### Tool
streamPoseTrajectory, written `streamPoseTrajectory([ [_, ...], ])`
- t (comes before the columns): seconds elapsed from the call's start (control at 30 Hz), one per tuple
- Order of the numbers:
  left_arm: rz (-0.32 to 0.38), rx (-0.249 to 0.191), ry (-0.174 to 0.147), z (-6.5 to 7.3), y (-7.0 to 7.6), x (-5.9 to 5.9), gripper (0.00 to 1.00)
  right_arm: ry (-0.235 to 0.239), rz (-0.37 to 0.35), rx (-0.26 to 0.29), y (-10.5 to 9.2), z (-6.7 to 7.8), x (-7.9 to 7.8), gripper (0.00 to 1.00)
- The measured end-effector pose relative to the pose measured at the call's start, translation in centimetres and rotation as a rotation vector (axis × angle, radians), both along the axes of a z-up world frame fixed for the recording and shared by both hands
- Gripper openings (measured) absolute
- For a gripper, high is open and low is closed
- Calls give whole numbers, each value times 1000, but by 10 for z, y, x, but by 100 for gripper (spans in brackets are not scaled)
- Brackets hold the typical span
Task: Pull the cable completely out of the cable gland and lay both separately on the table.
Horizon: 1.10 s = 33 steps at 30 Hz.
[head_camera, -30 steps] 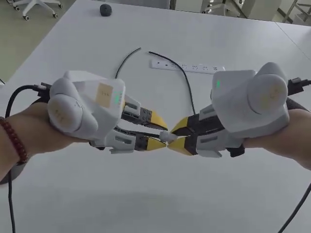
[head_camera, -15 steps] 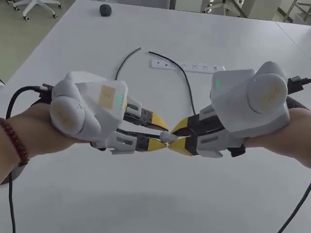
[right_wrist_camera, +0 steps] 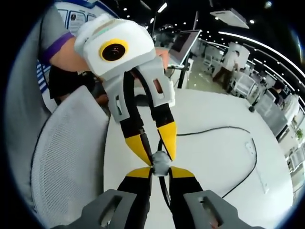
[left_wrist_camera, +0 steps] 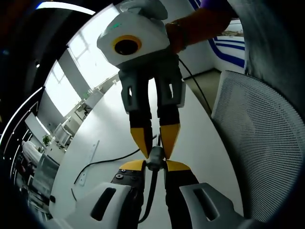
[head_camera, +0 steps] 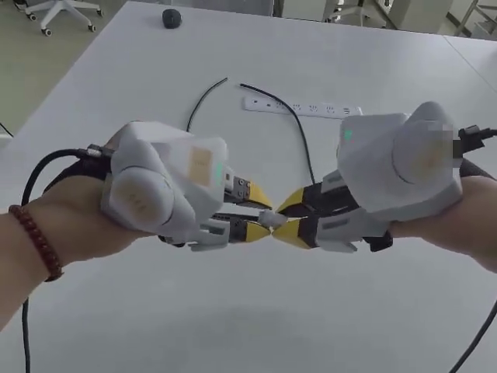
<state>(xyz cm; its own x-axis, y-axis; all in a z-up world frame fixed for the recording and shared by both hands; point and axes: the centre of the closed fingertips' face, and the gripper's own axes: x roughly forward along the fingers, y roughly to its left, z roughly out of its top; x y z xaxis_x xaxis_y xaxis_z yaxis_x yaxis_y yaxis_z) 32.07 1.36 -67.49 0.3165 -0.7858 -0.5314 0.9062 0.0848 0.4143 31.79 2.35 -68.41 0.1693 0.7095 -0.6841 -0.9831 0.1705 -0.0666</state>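
Over table, L gripper shifted right, both grippers' jaws clamping cable gland.

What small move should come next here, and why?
Probably shift the right claw off the cable gland onto the black cable just beside it. Both claws appear shut on the gland, left claw included, and the cable runs through it, so pulling now would not free it.
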Motion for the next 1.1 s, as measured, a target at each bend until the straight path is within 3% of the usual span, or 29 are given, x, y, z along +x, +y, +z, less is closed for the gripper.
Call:
streamPoseTrajectory([
  [0.07, 9, -6, -9, 2, 1, 2, 16, 35, -27, 44, -1, 3, 2, 9],
  [0.53, -2, -22, -21, 7, 6, 1, 16, 145, -68, 138, 2, 9, 1, 9],
  [0.6, -8, -21, -36, 8, 6, 1, 16, 155, -71, 144, 3, 9, 1, 8],
  [0.8, -15, -38, -42, 10, 7, 0, 16, 236, -104, 200, 4, 13, -1, 8],
  [0.93, -12, -40, -43, 10, 7, 0, 16, 213, -101, 188, 6, 14, -2, 7],
  [1.0, 13, -53, -6, 9, 8, 2, 16, 165, -88, 166, 7, 13, -1, 7],
  [1.07, 43, -78, 58, 7, 8, 1, 16, 111, -62, 137, 7, 12, -1, 7],
  [1.1, 43, -75, 55, 8, 9, 3, 16, 110, -66, 140, 8, 13, -1, 7],
])
